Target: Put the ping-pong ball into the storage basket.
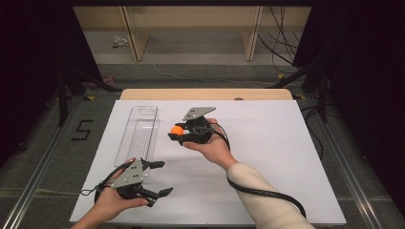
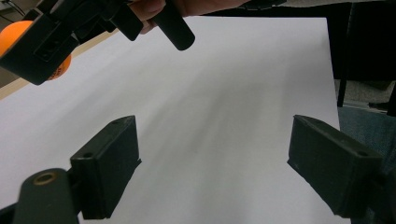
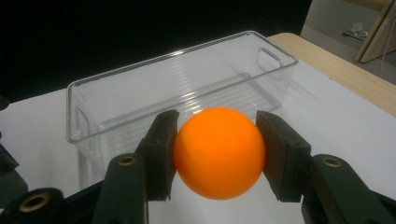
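Centrally: one orange ball [image 3: 218, 153], smooth and round, clamped between the two black jaws of the right tool [image 3: 218, 156], a pad touching it on either side. In the high view the ball [image 1: 177, 130] sits just left of centre, held above the white sheet [image 1: 267, 157], with the right tool [image 1: 177, 133] pointing toward the left of the frame and the right hand [image 1: 212, 147] wrapped around its body. A grey three-cornered plate tops it; a black cable trails toward the lower right over a white sleeve [image 1: 260, 195].

Next item: clear plastic bin [image 1: 138, 131], long and narrow, with cut-out handles at its ends, standing on the sheet just left of the ball in the high view. In the right gripper view the bin [image 3: 112, 100] lies directly behind the ball, across the upper middle of the frame, nothing visible inside it.

Left tool [image 1: 161, 178]: lower left of the high view, held by the left hand [image 1: 112, 202] just below the bin's near end, jaws standing wide apart with nothing between them. In the left gripper view the left tool [image 2: 215, 163] shows bare white sheet between its jaws, and the ball [image 2: 63, 65] peeks out at upper left.

Support: wooden bench [image 1: 205, 94], its edge showing beyond the sheet's far side.
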Demonstrator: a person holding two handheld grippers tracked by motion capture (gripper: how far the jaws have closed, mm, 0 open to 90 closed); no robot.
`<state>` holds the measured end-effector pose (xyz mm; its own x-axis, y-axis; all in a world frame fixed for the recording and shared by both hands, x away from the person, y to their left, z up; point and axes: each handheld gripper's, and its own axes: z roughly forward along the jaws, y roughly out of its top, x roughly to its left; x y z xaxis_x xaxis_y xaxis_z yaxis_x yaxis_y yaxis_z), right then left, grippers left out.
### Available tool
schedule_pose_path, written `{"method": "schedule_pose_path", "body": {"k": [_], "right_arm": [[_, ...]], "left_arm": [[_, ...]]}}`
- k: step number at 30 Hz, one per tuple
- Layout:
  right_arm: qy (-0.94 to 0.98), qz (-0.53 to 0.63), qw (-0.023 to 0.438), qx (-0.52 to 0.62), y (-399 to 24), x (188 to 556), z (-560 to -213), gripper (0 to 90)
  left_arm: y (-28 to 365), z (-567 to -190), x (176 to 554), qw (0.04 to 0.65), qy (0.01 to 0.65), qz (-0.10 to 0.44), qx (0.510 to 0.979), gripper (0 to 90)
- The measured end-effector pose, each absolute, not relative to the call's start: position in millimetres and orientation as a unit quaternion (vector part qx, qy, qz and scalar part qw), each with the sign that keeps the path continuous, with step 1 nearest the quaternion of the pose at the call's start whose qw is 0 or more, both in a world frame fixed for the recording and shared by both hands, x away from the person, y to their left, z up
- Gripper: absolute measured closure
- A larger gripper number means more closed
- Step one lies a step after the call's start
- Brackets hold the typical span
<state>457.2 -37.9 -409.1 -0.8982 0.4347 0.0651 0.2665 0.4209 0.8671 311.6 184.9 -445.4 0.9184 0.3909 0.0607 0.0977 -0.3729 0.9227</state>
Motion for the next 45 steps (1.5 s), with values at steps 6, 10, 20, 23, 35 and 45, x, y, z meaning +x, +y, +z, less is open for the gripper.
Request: {"method": "schedule_pose_path", "body": {"k": [6, 10, 20, 23, 35, 45], "right_arm": [[0.839, 0.495, 0.085, 0.209, -35, 458, -409, 51.3], [0.84, 0.495, 0.083, 0.207, -32, 459, -409, 51.3], [0.84, 0.495, 0.081, 0.207, -27, 461, -409, 51.3], [0.841, 0.494, 0.08, 0.206, -26, 462, -410, 51.2], [0.841, 0.493, 0.079, 0.206, -21, 463, -410, 51.3], [0.842, 0.493, 0.076, 0.205, -16, 464, -410, 51.2]], "left_arm": [[185, -445, 311, 0.539, 0.148, 0.136, 0.818, 15.9], [184, -446, 311, 0.539, 0.148, 0.136, 0.818, 15.9], [184, -446, 311, 0.539, 0.147, 0.135, 0.818, 15.9], [184, -446, 311, 0.539, 0.147, 0.135, 0.819, 15.9], [184, -446, 311, 0.538, 0.146, 0.134, 0.819, 15.9], [184, -446, 311, 0.538, 0.145, 0.134, 0.82, 15.9]]}}
